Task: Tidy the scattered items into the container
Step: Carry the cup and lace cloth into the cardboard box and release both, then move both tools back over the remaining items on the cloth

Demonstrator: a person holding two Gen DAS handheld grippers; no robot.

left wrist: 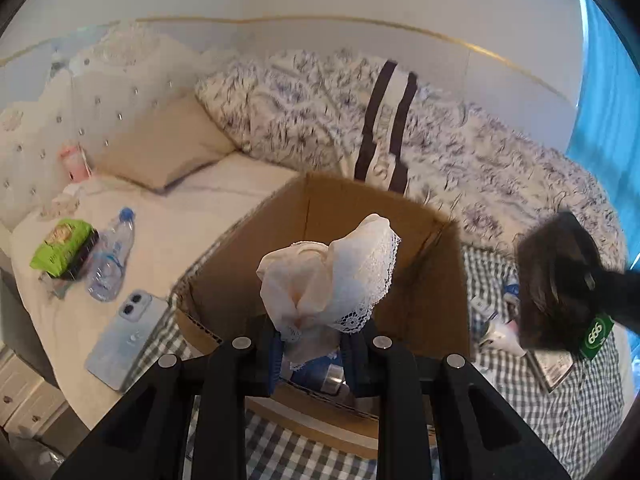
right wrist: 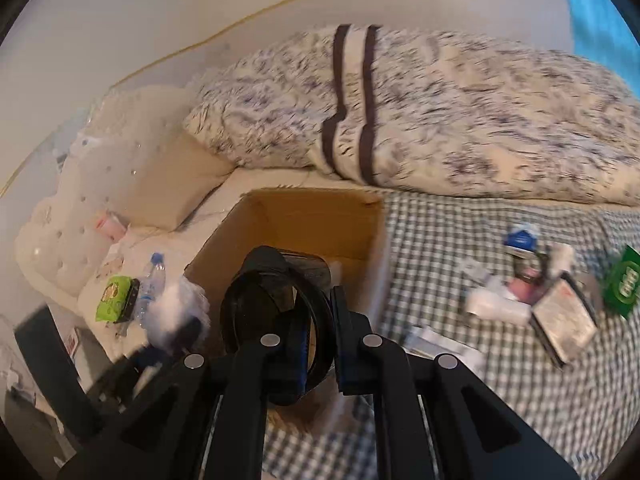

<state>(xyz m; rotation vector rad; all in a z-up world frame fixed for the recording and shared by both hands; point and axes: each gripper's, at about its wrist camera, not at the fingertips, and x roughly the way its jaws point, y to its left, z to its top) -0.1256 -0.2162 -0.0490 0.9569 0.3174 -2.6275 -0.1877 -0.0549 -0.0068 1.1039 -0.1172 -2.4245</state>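
Note:
An open cardboard box (left wrist: 320,208) (right wrist: 312,216) stands on the bed. Directly above it my left gripper (left wrist: 314,336) is shut on a bunched white lace-edged cloth (left wrist: 332,276). Under the cloth, inside the box, a blue item with a silver cap (left wrist: 332,378) shows. My right gripper (right wrist: 316,332) is shut on a black coiled, strap-like item (right wrist: 276,300) over the box's near edge. In the left wrist view that gripper and its dark load (left wrist: 560,280) are a blur at the right. The right wrist view shows the cloth (right wrist: 176,308) blurred at the left.
On the checked blanket (right wrist: 440,240) right of the box lie a green card (right wrist: 624,280), a silver pack (right wrist: 564,320), a white tube (right wrist: 496,304) and a blue-white packet (right wrist: 520,240). Left of the box are a green snack packet (left wrist: 64,248), a water bottle (left wrist: 110,256) and a phone (left wrist: 128,332).

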